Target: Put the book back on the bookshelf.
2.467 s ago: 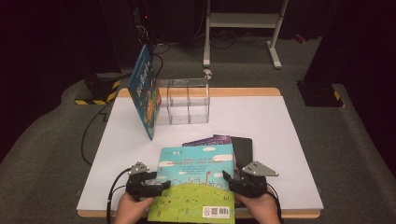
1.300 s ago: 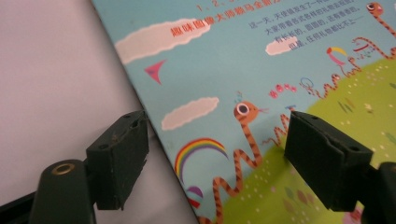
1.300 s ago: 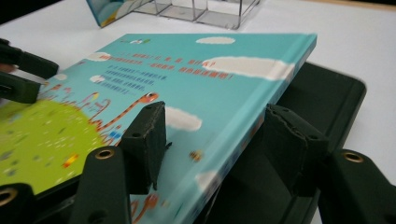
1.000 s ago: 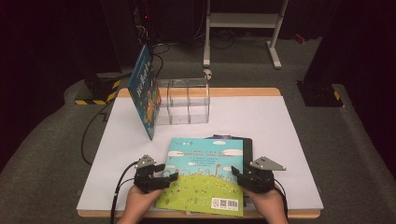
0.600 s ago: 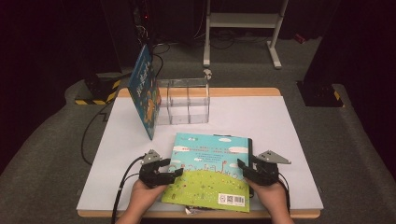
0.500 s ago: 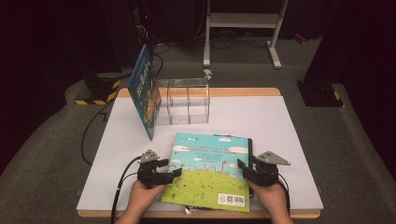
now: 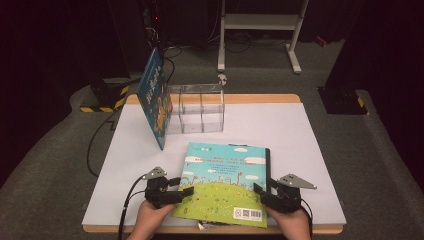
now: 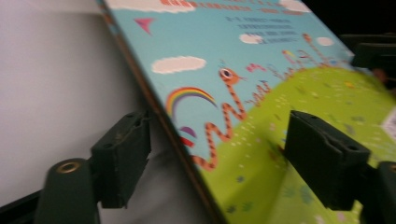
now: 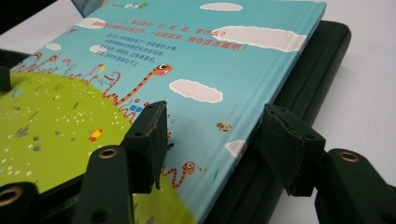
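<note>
Evidently about halfway, judging by the lie of things. Open at the left gripper, jaws astride the near left edge of the book: one pad down by the table, the other over the green of the cover, neither pressing as far as can be made out. Open as well at the right gripper, jaws just now spread wider, astride the right edge of the book and close to the dark book beneath. So no grip yet, only a straddle from both sides.

Done, seemingly: one tall book stood on edge, leaning against the left wall of the clear box at the far side of the table. Left to do, probably: close on the flat book, lift it, carry it back and stand it up likewise, then the same for the dark book.

Lying cover up near the front edge of the table, squarely on the dark book, with just a thin dark strip peeping out on the right.

In the way, mostly that dark book: touching from below, likely to slide or come along if caught by the right jaws. Farther off, a steeply leaning tall book, easy to topple with a careless nudge. Between near and far, nothing but bare white tabletop. Beyond the table, well apart, a white stand and a striped block on the floor, no hindrance.
</note>
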`<state>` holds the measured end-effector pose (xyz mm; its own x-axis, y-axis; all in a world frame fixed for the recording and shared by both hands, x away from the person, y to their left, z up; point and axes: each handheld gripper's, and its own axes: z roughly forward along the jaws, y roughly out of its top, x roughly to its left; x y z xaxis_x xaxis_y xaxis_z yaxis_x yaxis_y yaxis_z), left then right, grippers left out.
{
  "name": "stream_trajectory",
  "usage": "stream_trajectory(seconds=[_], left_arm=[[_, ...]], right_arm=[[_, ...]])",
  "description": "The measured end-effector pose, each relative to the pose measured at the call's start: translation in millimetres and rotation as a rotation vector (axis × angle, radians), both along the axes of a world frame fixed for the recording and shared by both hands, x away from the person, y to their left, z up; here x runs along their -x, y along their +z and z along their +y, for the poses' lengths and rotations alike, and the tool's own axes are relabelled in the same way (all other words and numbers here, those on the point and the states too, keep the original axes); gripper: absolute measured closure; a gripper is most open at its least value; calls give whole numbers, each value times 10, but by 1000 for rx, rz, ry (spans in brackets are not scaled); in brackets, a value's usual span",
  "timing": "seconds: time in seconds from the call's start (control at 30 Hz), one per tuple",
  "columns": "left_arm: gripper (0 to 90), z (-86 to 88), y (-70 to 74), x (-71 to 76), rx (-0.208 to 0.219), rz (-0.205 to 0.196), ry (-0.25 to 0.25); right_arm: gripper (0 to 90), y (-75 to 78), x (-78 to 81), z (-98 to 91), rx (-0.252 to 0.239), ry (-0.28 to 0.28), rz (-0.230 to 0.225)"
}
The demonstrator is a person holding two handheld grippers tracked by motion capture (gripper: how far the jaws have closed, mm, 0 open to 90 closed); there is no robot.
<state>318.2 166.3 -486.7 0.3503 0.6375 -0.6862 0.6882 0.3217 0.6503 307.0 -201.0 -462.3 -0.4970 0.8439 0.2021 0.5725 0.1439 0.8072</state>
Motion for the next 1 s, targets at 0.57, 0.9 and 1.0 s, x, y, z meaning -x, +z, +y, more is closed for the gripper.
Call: stream_trajectory(seconds=[0.57, 0.9, 1.0], left_arm=[[250, -46, 29, -306, -9, -29, 6], [248, -23, -15, -403, 9, -36, -17], [246, -12, -30, -419, 18, -36, -19]], right_arm=[[419, 17, -345, 72, 59, -21, -26], [294, -16, -553, 29, -3, -19, 27], [262, -29, -514, 30, -17, -22, 28]])
